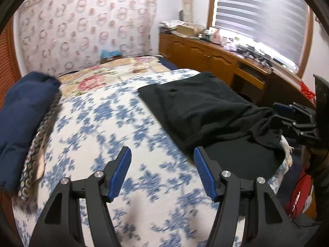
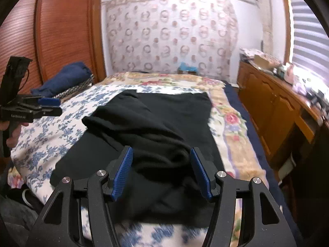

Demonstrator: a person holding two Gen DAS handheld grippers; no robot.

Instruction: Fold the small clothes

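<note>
Left wrist view, left to right:
- Navy padded bundle (image 1: 24,111) — left edge of the frame, lying on the bed (image 1: 98,127) with its blue-flowered cover.
- Left gripper (image 1: 162,170), lower centre: jaws spread, nothing between them, bedcover below.
- Black garment (image 1: 205,107), right of centre, partly folded on the bed.
- Right gripper (image 1: 287,113), right edge, at the garment's bunched end.
- Wooden cabinet (image 1: 205,55), upper right, under a window blind.

Right wrist view, left to right:
- Left gripper (image 2: 49,105) — left edge, a hand below it, well apart from the garment.
- Black garment (image 2: 156,123), centre.
- Right gripper (image 2: 160,168), lower centre: jaws spread, a raised fold of the garment between them; contact with the pads cannot be told.
</note>
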